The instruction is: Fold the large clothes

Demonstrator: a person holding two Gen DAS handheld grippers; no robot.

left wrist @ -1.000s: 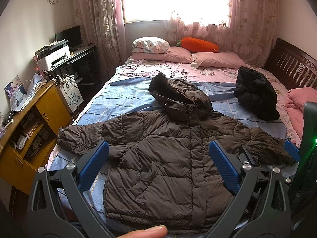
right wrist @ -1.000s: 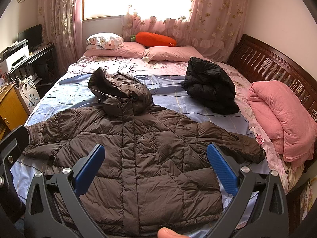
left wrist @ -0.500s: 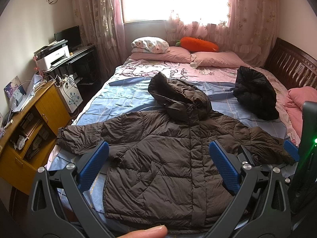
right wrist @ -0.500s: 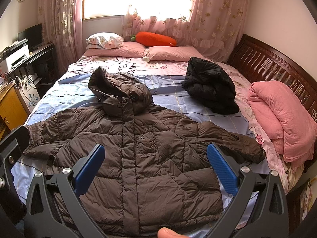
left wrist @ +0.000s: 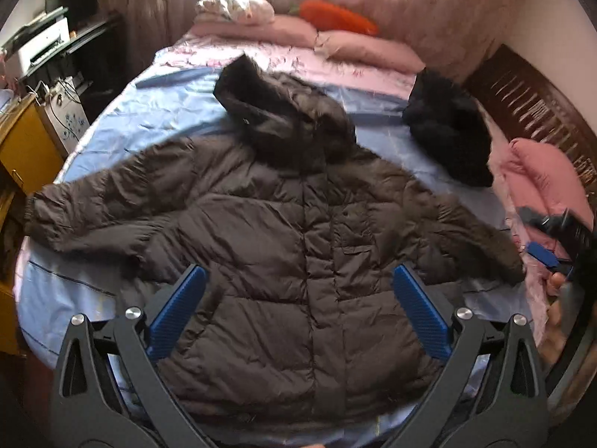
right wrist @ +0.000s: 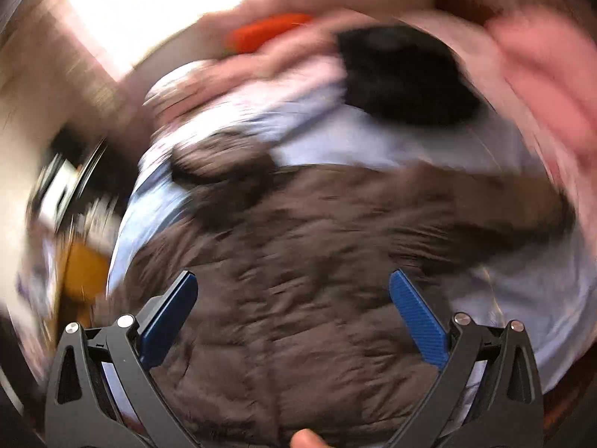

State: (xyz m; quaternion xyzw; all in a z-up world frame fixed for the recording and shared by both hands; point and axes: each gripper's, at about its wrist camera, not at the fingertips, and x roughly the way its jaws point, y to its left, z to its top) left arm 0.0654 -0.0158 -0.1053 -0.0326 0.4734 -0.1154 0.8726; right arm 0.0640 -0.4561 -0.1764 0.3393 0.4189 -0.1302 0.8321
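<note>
Claws point(left wrist: 298, 300) now nearer brown jacket point(left wrist: 276, 224)

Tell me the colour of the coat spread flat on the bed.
Dark brown coat, quilted; clearest in the left wrist view.

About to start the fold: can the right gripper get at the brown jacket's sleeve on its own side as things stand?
Probably yes. The right gripper is open and empty, and that sleeve of the brown jacket lies flat on the bed with nothing on it. The right view is too blurred for certainty.
</note>
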